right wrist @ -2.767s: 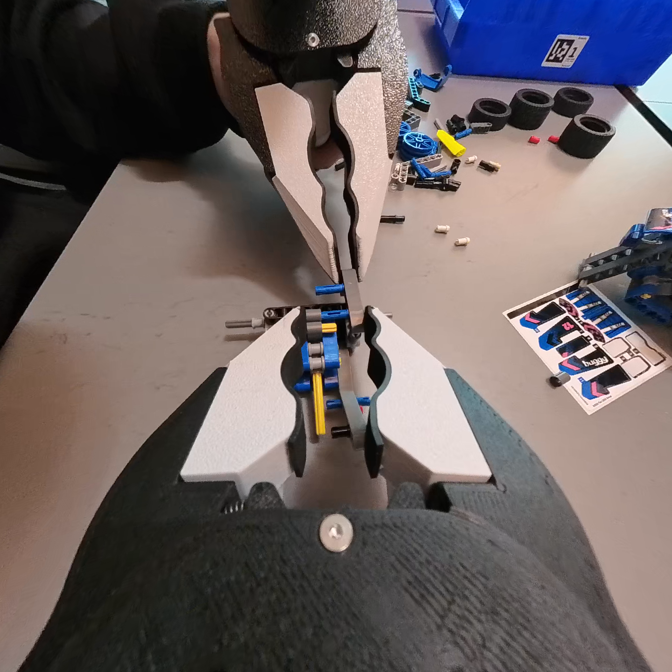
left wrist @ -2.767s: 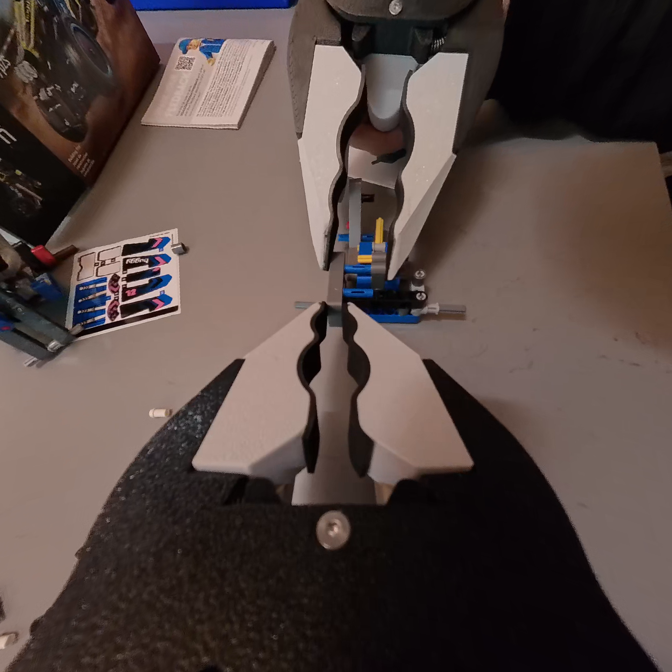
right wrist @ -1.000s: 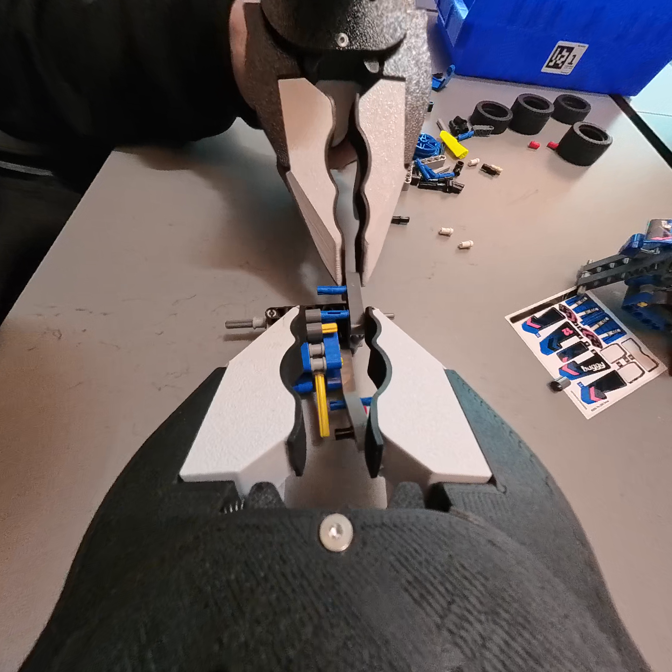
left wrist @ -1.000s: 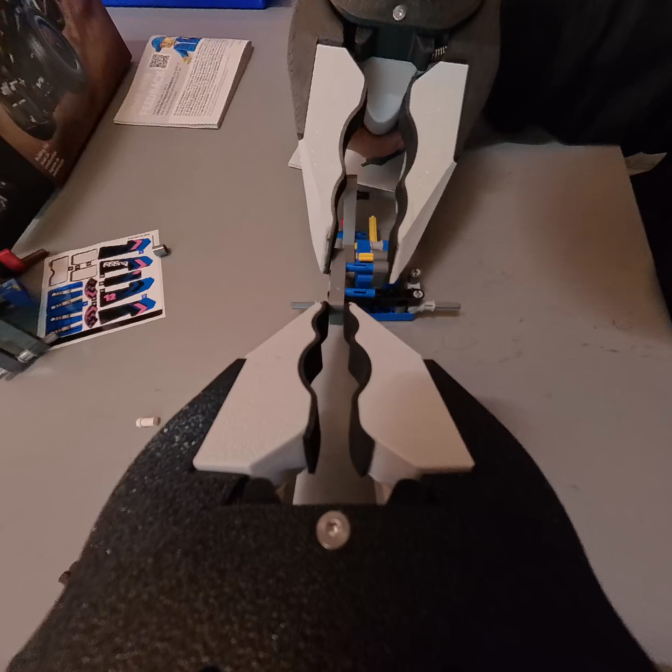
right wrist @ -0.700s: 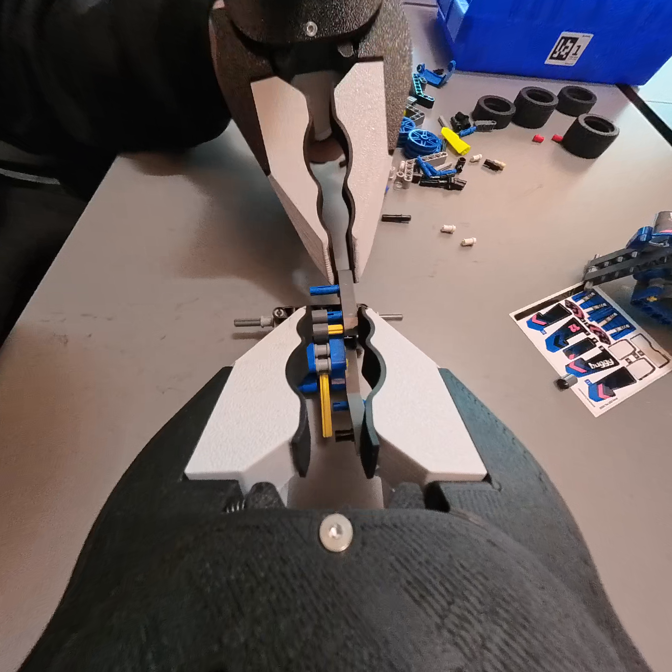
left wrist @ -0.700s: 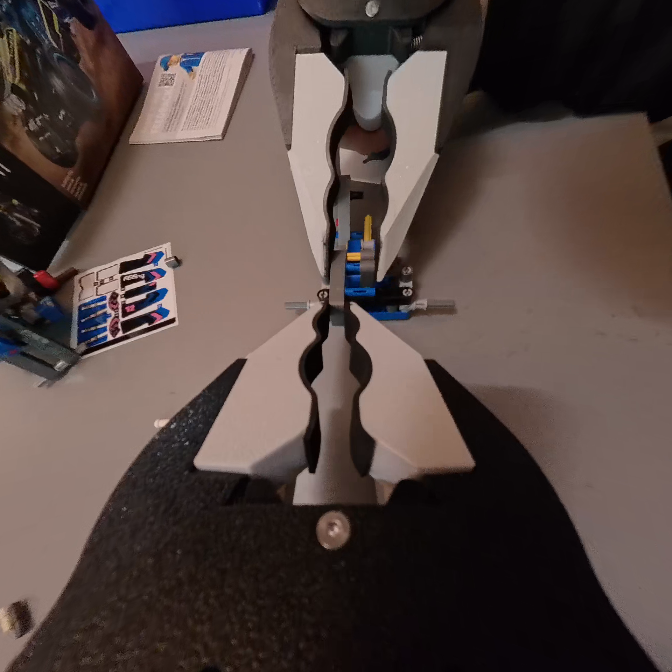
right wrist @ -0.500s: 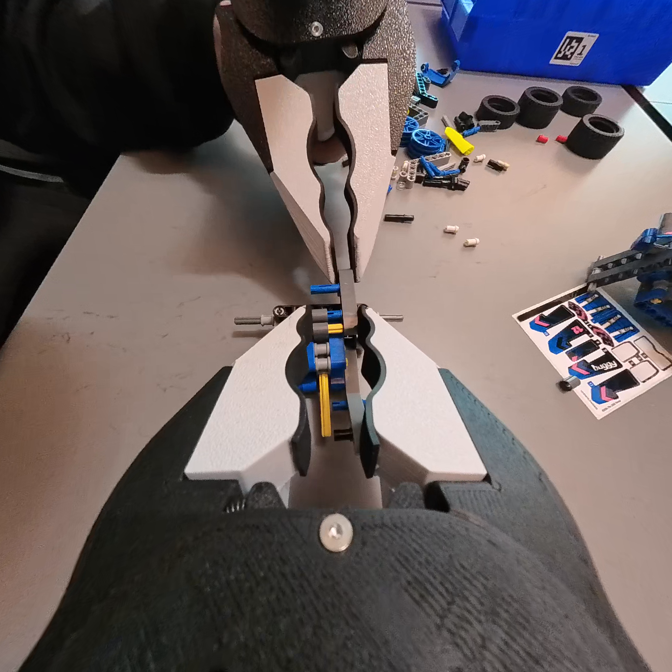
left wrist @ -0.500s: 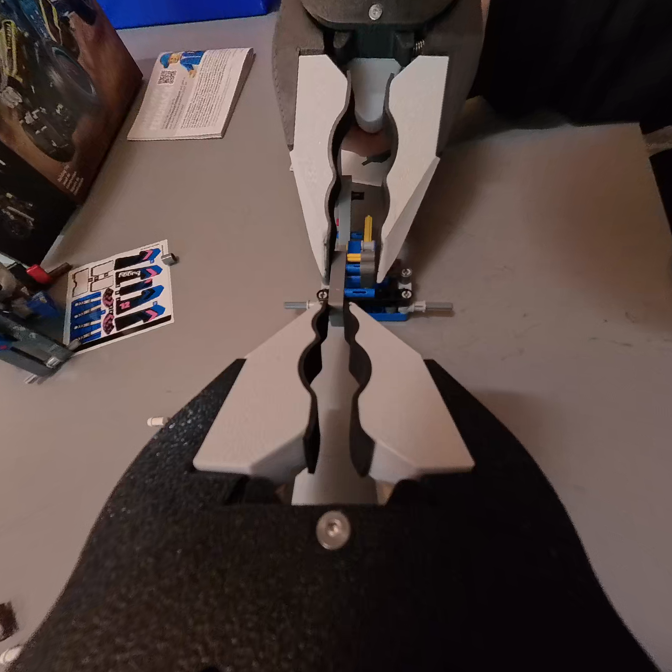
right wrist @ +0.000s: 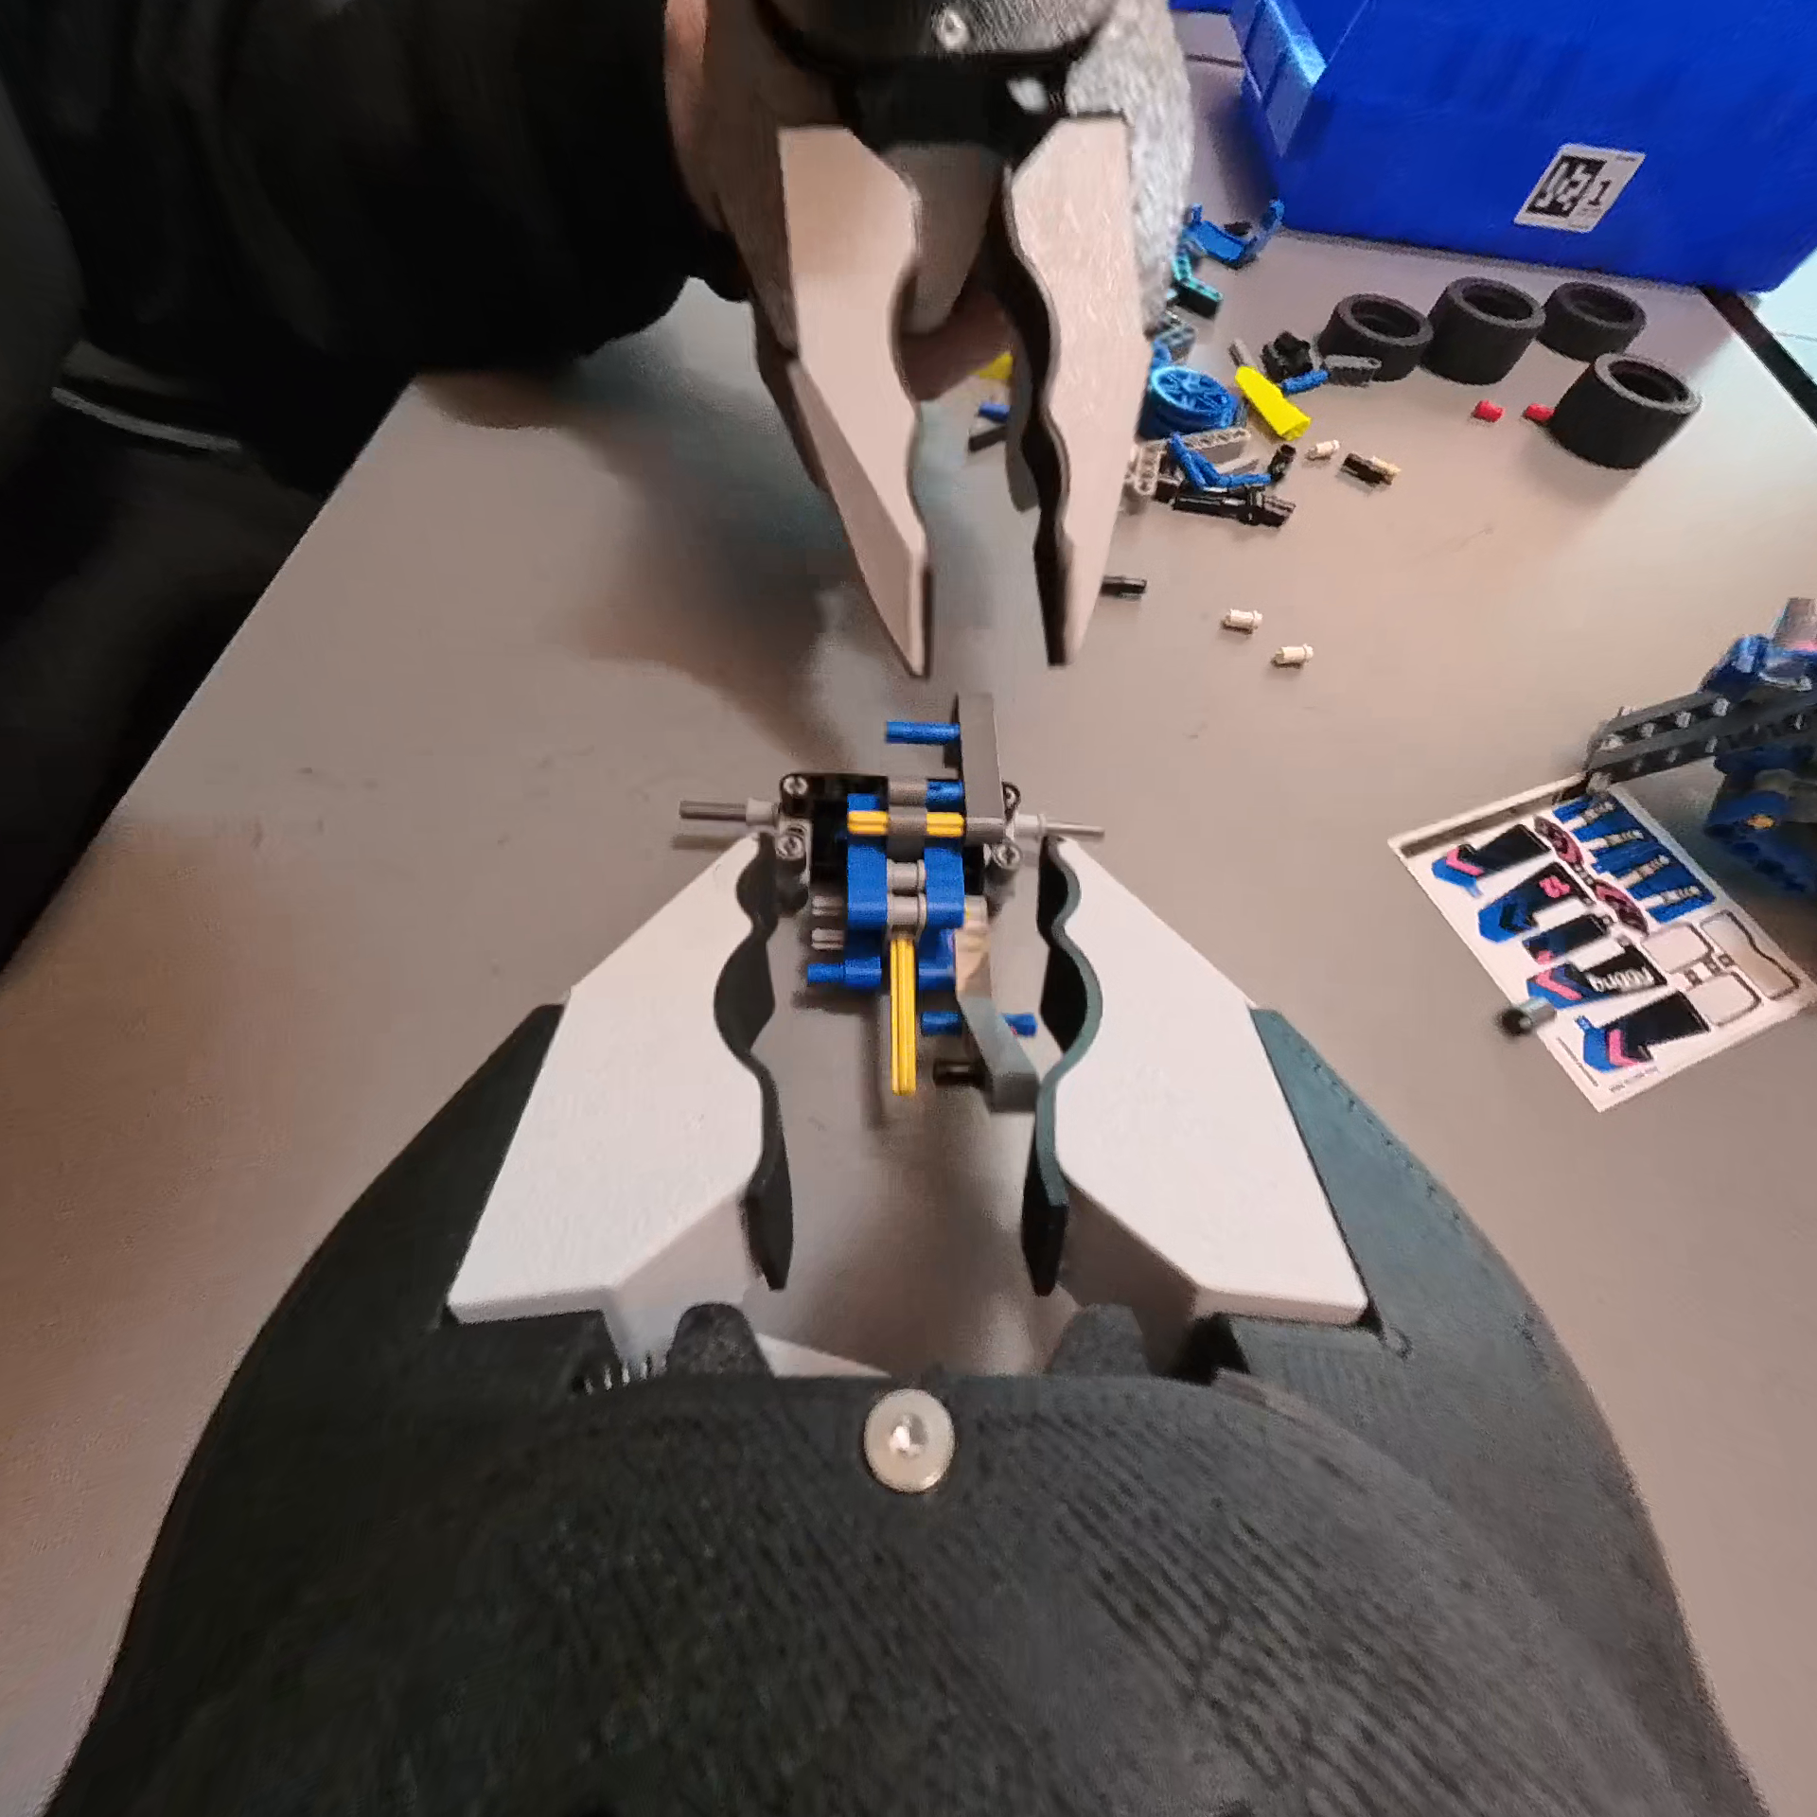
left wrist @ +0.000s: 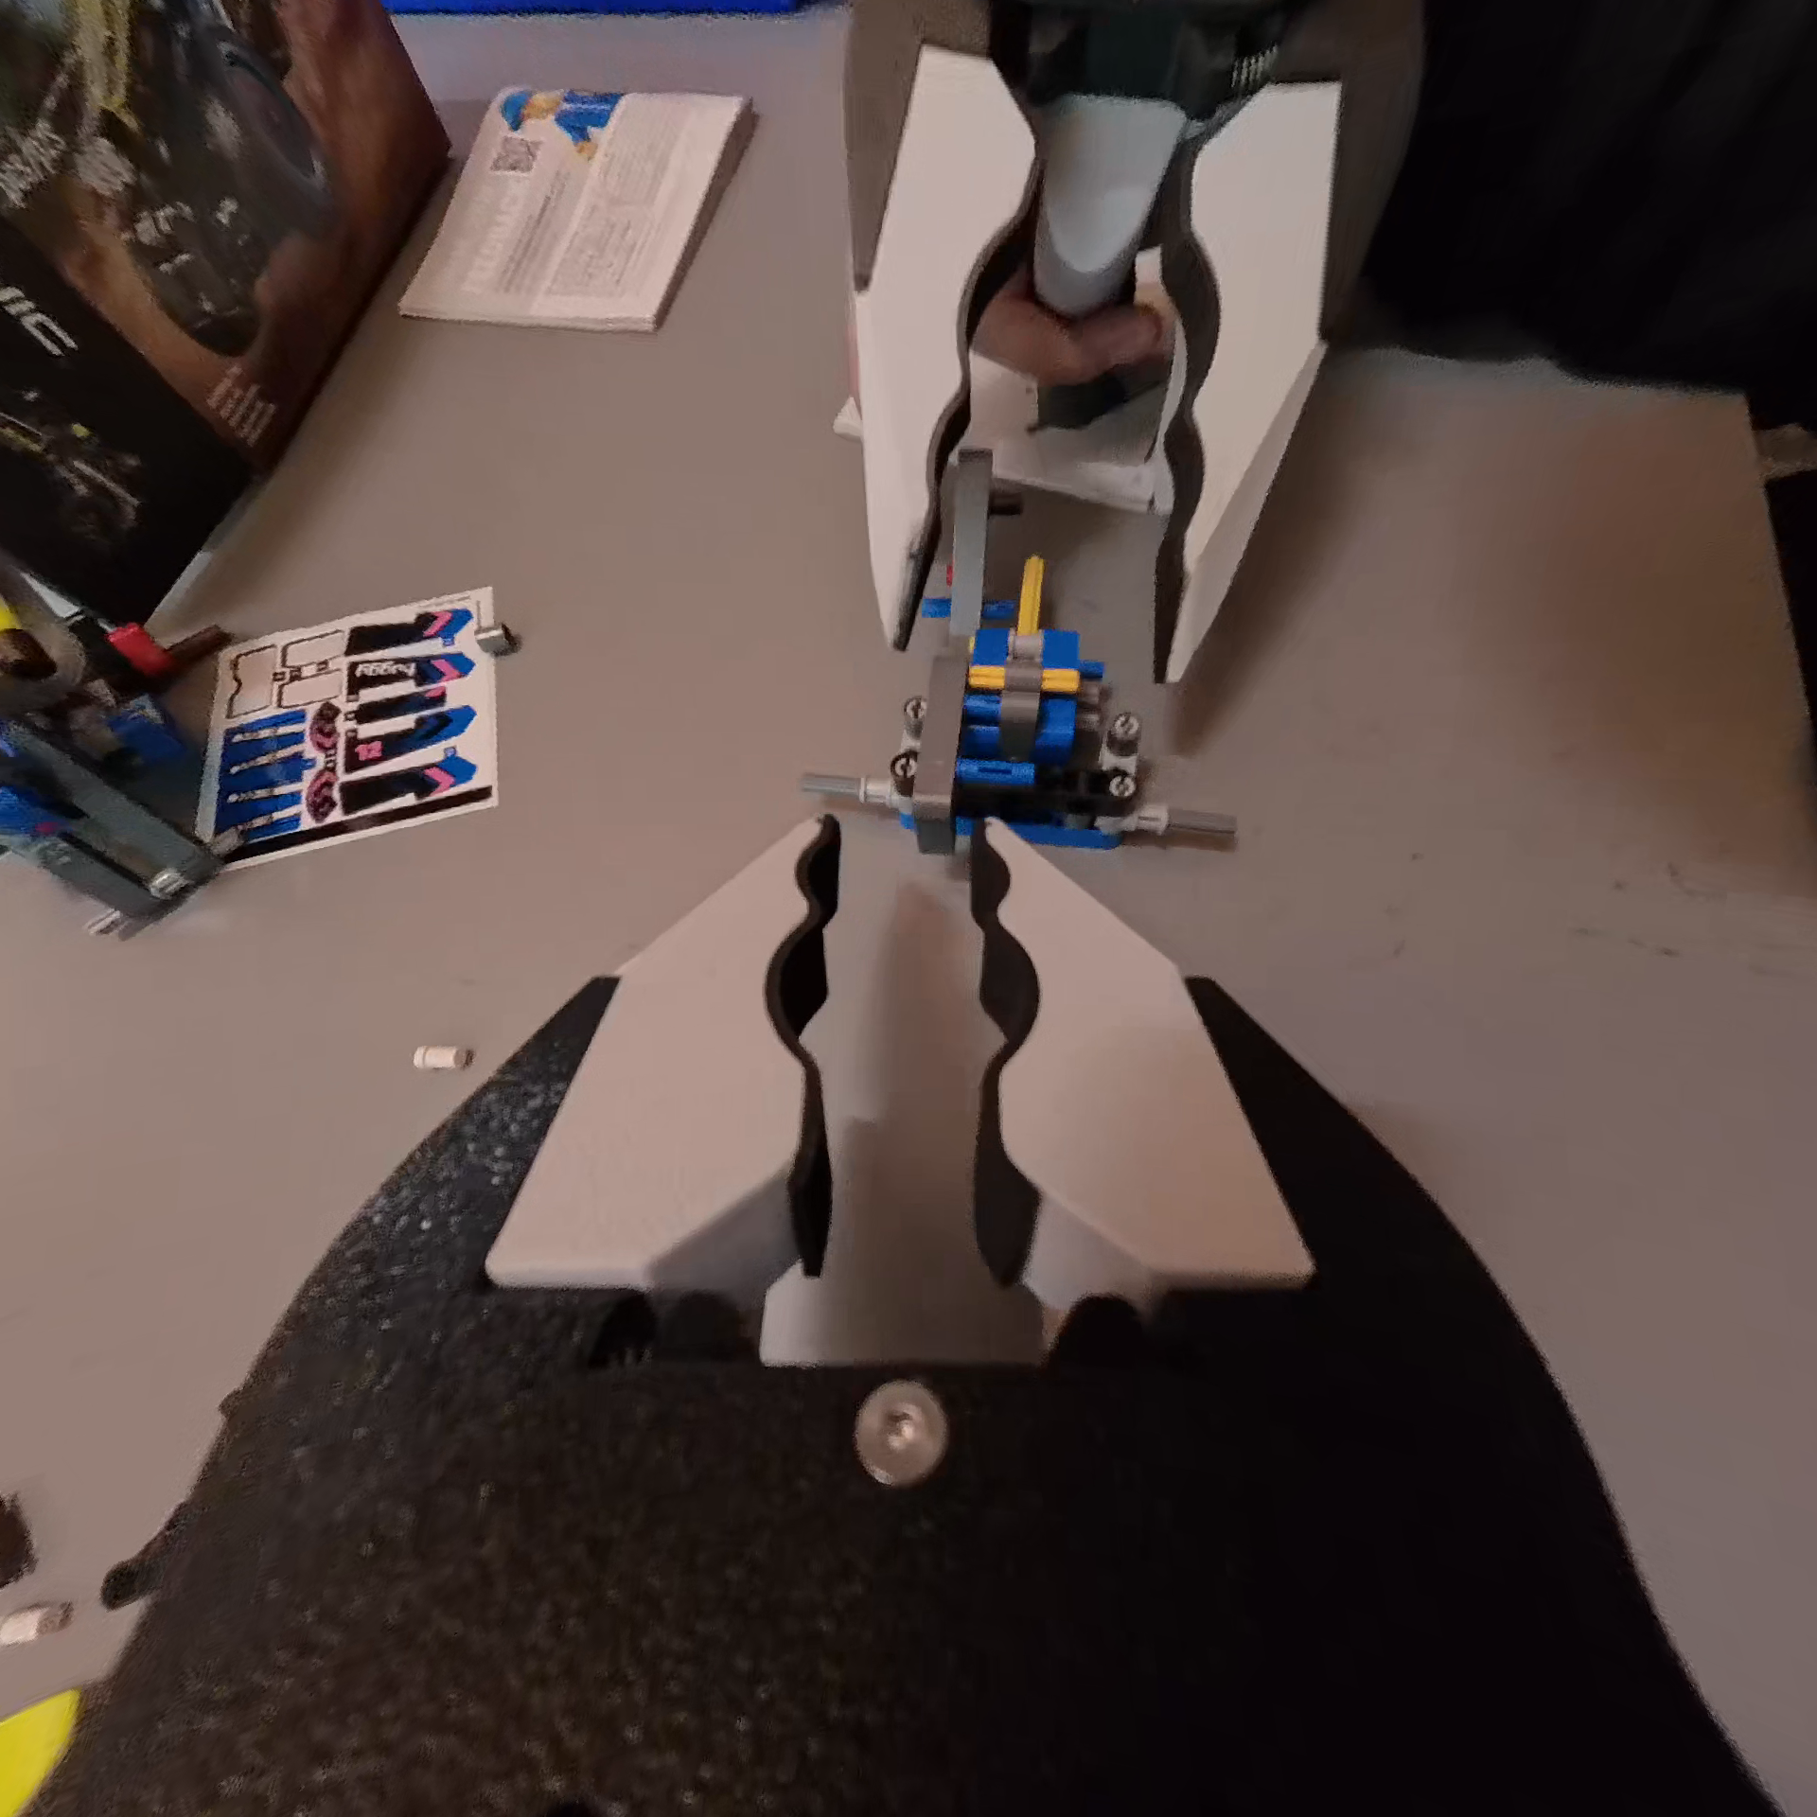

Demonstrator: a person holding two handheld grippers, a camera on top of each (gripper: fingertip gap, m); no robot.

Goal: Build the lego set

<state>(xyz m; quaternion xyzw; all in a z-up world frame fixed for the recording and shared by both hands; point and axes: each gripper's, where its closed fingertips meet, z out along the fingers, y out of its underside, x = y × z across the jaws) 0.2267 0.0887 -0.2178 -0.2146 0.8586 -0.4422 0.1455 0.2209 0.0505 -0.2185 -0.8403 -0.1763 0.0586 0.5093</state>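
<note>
A small blue, grey and black lego assembly (left wrist: 1018, 732) with a yellow axle and a grey cross axle lies on the grey table (left wrist: 1426, 983). A long grey beam (left wrist: 949, 728) is fixed along its side. My left gripper (left wrist: 905, 834) is open and empty, its tips just short of the beam's near end. My right gripper (right wrist: 903, 857) is open, one finger on each side of the assembly (right wrist: 900, 885), gripping nothing. The beam (right wrist: 983, 762) runs toward the left gripper (right wrist: 988, 667). The right gripper (left wrist: 1037, 657) also shows in the left wrist view.
A sticker sheet (right wrist: 1593, 944), a part-built blue model (right wrist: 1721, 777), several black tyres (right wrist: 1475, 334), a pile of loose parts (right wrist: 1209, 433) and a blue bin (right wrist: 1524, 118) lie right of the right gripper. A booklet (left wrist: 580, 206) and the set's box (left wrist: 147, 246) stand far left. The left gripper's tips are roughly 5 cm from the right gripper's.
Both grippers have opened. The left let go of the grey beam and drew back a little. The right released the assembly, which now rests on the table.
</note>
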